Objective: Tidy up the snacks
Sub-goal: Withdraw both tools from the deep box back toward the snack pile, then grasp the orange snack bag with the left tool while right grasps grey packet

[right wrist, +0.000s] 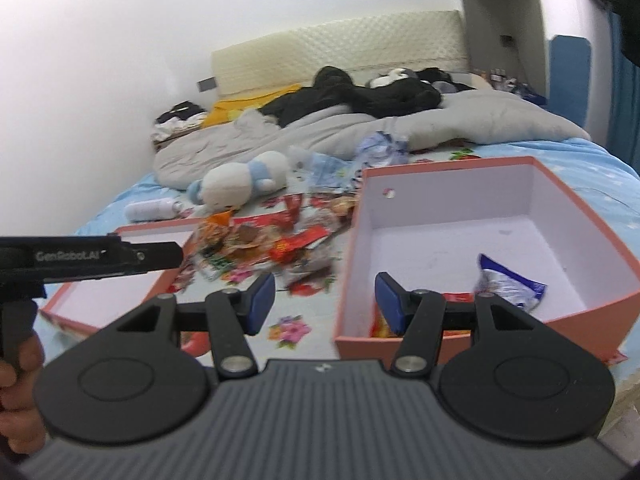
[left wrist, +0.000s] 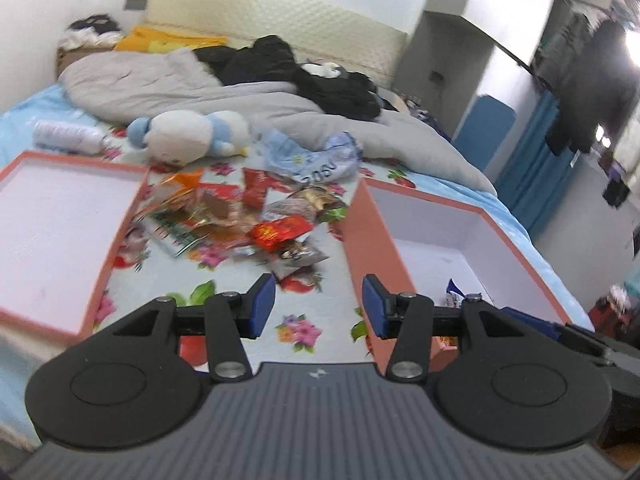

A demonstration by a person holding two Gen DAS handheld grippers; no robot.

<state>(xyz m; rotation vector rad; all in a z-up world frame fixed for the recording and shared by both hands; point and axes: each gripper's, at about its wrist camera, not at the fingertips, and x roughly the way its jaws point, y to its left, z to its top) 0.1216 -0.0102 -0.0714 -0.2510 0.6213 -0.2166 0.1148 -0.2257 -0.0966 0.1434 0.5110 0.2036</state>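
A heap of snack packets, mostly red and orange, lies on the floral bedsheet between two salmon-pink boxes. The shallow lid sits left of the heap. The deep box sits right of it and holds a blue-and-white packet and a red one. My left gripper is open and empty, short of the heap, over the sheet by the box's left wall. My right gripper is open and empty, straddling the box's near left corner.
A white and blue plush toy, a white bottle and crumpled blue wrapping lie beyond the heap. A grey duvet and black clothes cover the bed's far half. A hand holds the other gripper at left.
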